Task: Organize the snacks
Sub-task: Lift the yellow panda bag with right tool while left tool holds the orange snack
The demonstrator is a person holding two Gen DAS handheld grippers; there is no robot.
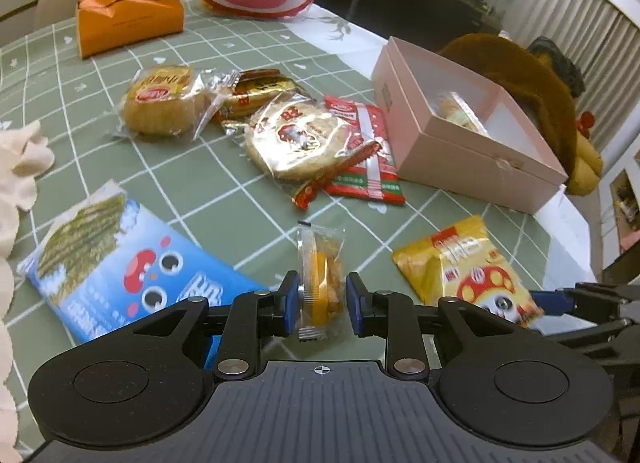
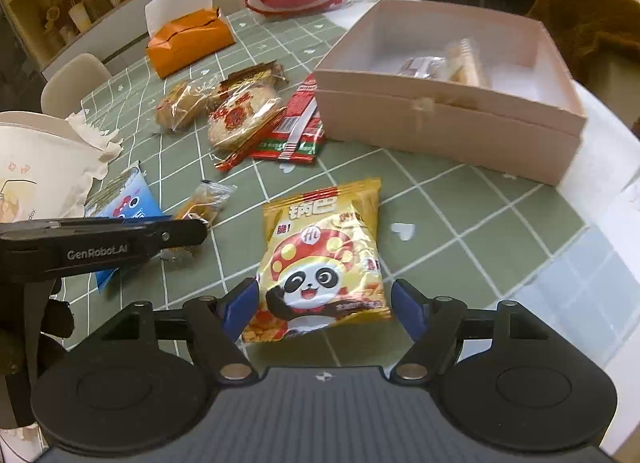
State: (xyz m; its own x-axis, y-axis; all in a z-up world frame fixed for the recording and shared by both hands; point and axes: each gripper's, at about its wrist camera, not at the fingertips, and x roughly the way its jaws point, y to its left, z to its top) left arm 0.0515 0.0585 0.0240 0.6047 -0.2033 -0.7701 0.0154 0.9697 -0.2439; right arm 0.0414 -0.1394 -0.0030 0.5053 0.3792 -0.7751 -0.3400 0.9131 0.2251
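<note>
Your left gripper (image 1: 322, 299) straddles the small clear-wrapped pastry (image 1: 322, 279), pads a shade off its wrapper, no grip; blue seaweed pack (image 1: 120, 259) crowds its left. Your right gripper (image 2: 322, 309) stands wide around the yellow panda snack bag (image 2: 322, 259), not pinching. Green checked table (image 2: 460, 199) lies open ahead; pink box (image 2: 448, 123) sits toward the right edge.

light: even indoor, soft shadows
glare: snack wrappers (image 1: 304, 135)
edges: fisheye-bent, corners dark
blur: perhaps slight motion softness
</note>
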